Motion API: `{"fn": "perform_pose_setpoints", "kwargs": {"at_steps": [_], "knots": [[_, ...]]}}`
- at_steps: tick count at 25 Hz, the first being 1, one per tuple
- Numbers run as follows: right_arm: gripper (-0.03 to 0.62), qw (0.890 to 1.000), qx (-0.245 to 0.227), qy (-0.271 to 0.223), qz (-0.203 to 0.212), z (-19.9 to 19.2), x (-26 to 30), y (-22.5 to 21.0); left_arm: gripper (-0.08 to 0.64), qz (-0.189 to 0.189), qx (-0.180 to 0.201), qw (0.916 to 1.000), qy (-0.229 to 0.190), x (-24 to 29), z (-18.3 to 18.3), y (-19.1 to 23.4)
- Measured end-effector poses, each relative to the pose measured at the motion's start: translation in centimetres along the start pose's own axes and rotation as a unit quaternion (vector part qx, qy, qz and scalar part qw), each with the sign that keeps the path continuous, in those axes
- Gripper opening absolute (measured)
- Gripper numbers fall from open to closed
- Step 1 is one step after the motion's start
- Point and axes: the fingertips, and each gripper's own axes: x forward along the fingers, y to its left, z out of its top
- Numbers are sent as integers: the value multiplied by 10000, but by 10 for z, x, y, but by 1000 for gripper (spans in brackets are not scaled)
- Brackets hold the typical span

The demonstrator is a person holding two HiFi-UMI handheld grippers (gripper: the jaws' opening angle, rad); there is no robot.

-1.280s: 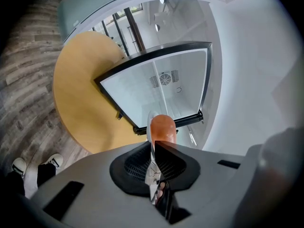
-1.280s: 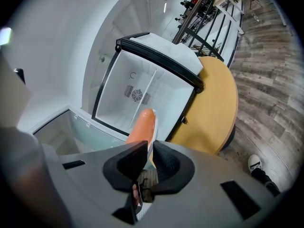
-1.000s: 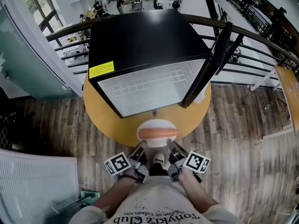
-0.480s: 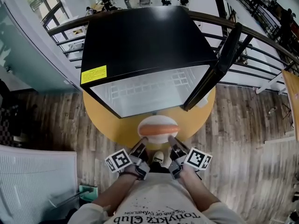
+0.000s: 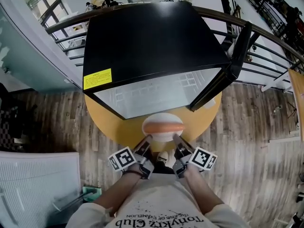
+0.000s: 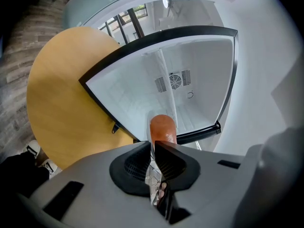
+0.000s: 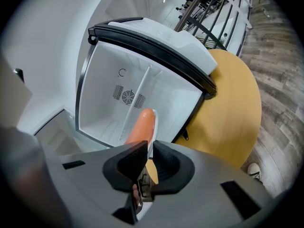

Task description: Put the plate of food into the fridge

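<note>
My left gripper (image 5: pixel 147 141) has its two fingers clamped on the near-left rim of the white round plate (image 5: pixel 163 136). In the left gripper view the rim runs edge-on between the closed dark pads, with no gap to either side. My right gripper (image 5: pixel 176 140) pinches the near-right rim the same way, its fingers pressed onto the thin white edge. The two sets of fingertips are close together, with only the plate's near edge between them.

A long orange sausage (image 5: pixel 163 124) lies across the plate just beyond both pairs of fingertips. Seen from the left gripper (image 6: pixel 153 148), it rises straight ahead of the fingers. From the right gripper (image 7: pixel 148 148), it leans ahead and a little to their left.

The plate is over the near edge of the round yellow wooden table (image 5: pixel 108 122), just ahead of my fingers. I cannot tell whether it rests on the tabletop or is lifted off it. Further ahead stands the black mini fridge (image 5: pixel 147 37) — the plate is in front of its mouth, not inside. The white interior faces my fingers, with a round fan grille (image 6: pixel 175 81) on the back wall. The black fridge door (image 5: pixel 227 65) is swung wide open, beyond and to the right of the right fingers.
</note>
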Motion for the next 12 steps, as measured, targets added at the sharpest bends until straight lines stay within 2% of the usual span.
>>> {"fn": "perform_pose_setpoints", "kwargs": {"at_steps": [12], "knots": [[54,9999,-108,-36,7,21,38,-14,40,21,-88,9996,-258,33,26,17]]}}
